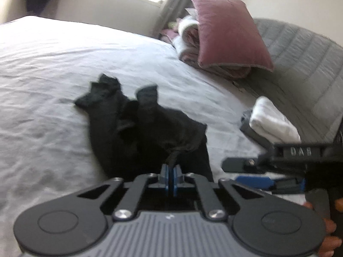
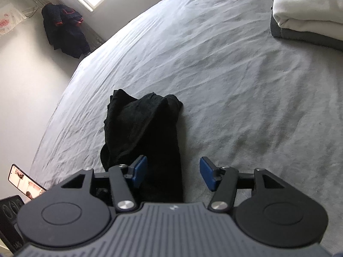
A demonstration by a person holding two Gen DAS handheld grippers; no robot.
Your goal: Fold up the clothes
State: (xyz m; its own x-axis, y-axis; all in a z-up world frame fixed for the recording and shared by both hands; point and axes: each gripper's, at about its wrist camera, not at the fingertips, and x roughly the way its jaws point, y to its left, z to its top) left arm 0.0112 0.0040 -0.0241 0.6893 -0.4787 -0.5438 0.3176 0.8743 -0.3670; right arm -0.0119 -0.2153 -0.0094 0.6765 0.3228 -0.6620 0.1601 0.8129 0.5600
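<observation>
A crumpled black garment [image 1: 139, 124] lies on the white bed sheet [image 1: 53, 75]. My left gripper [image 1: 171, 172] is shut on a pinched-up fold at the garment's near edge, so the cloth rises into a peak between the blue pads. In the right wrist view the same black garment [image 2: 145, 128] stretches away from me. My right gripper [image 2: 173, 173] stands open over its near end. The left blue pad [image 2: 140, 171] is over the cloth and the right one is above bare sheet, with no squeeze on the fabric. The right gripper [image 1: 240, 172] also shows at the right of the left wrist view.
A folded white cloth on a grey one [image 2: 308, 10] sits at the bed's far right. A pink pillow [image 1: 225, 32] rests on rolled bedding, beside a grey quilt [image 1: 300, 53]. A dark jacket [image 2: 64, 32] hangs by the window. A lit phone [image 2: 25, 182] lies at the bed's left edge.
</observation>
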